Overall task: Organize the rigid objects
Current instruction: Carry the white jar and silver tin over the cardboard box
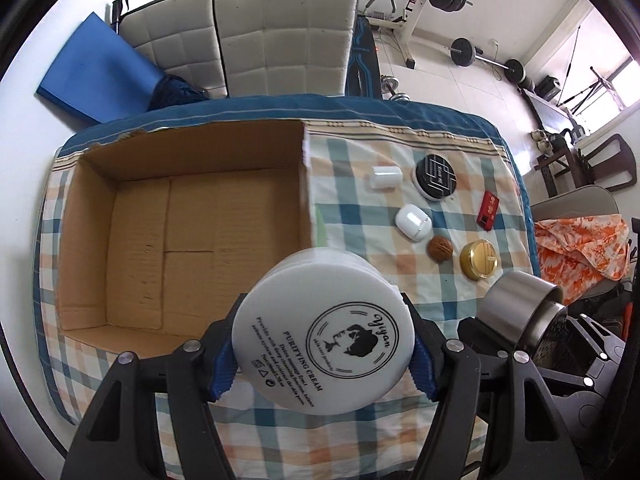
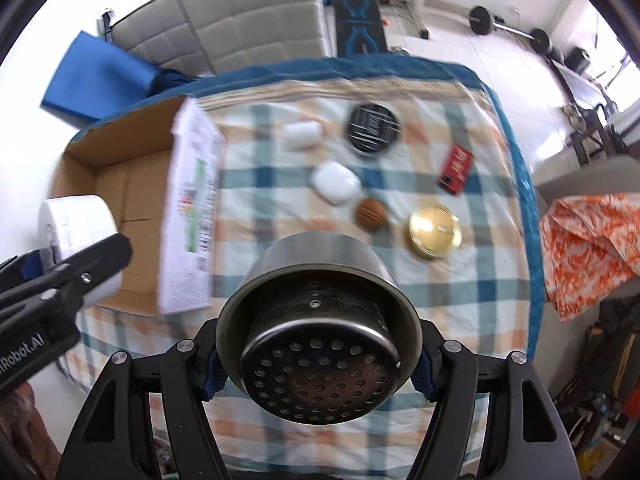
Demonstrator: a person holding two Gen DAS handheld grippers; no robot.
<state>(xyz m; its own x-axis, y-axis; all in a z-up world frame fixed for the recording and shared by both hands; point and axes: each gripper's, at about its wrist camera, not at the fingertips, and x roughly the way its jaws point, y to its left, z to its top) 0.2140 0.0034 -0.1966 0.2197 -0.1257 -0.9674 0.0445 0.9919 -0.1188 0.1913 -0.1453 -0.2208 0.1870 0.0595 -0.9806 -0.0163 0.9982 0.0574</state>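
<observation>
Smooth white cream jar (image 1: 322, 330) sits clamped in my left gripper (image 1: 322, 354) beside the cardboard box (image 1: 84, 240); my right gripper (image 2: 318, 354) grips a perforated steel strainer (image 2: 318, 336).

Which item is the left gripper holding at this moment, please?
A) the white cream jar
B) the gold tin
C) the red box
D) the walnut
A: the left gripper is shut on the white cream jar, its blue pads pressed against both sides, while the walnut, the red box and the gold tin lie on the checked cloth.
</observation>
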